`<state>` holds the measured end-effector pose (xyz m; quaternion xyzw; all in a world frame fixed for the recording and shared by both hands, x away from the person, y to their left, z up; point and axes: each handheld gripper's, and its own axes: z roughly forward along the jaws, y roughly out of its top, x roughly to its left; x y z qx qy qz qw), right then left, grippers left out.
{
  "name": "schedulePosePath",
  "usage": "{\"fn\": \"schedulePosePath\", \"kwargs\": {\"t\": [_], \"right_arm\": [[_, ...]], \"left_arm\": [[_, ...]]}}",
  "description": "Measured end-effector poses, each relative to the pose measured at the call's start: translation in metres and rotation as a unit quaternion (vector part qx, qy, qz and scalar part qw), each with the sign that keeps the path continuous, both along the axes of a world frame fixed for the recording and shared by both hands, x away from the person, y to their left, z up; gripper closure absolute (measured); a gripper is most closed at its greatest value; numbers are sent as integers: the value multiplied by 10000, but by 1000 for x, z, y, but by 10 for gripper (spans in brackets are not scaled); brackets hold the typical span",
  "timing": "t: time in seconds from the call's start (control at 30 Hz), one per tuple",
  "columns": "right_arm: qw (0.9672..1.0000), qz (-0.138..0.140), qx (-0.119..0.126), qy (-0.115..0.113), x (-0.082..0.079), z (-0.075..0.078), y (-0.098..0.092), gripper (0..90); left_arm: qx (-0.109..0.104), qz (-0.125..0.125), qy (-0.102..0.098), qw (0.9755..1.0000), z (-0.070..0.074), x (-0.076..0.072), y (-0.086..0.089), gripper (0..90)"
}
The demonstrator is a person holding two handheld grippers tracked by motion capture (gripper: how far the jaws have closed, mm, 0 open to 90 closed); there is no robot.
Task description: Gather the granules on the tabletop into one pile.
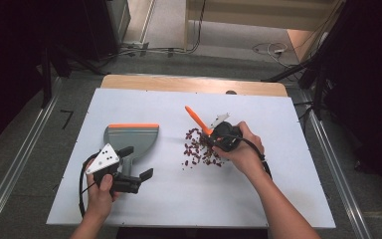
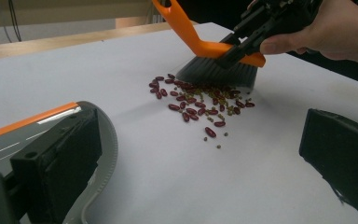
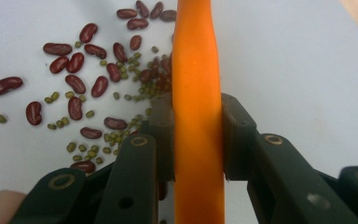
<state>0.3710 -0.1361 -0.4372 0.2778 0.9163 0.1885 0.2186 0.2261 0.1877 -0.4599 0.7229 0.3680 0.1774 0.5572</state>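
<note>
A scatter of dark red kidney beans mixed with small green mung beans [image 1: 199,149] lies near the middle of the white-topped counter [image 1: 258,194], and everything else sits relative to that pile. The small hand brush with an orange plastic handle and dark grey bristles [image 2: 214,63] stands at the pile's far-right edge as the left gripper view shows it, its bristles down on the counter and touching the nearest beans, its handle rising up and away from the pile. The right gripper [image 1: 218,139] clamps this brush: in the right gripper view its two black fingers [image 3: 235,135] press against either side of the orange handle, with the beans spread to the left of the handle. The person's right hand [image 1: 243,149] is just to the right of the pile.

Left of the pile, well apart from it, the grey plastic dustpan with an orange strip along its lip [image 1: 129,137] lies flat on the counter. The left gripper [image 1: 132,167] holds the dustpan's handle end. In the left gripper view one finger [image 2: 58,158] rests against the pan's rim while the other stands well off it, so the fingers are spread apart.
</note>
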Motion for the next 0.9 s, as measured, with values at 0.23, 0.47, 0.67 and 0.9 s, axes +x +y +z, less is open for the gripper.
{"fn": "schedulePosePath", "kwargs": {"t": [0.23,0.47,0.67,0.9], "right_arm": [[9993,123,109,-342,19,19,2,692],[9956,636,-381,-572,58,10,36,692],[9913,1052,-583,-530,59,-7,54,693],[9882,1421,-487,-315,32,-13,54,690]], "left_arm": [[-13,-3,31,10000,-1,1,1,0],[-23,29,14,10000,-2,1,3,0],[-34,40,48,10000,-3,0,4,0],[-35,26,40,10000,-3,0,2,0]]}}
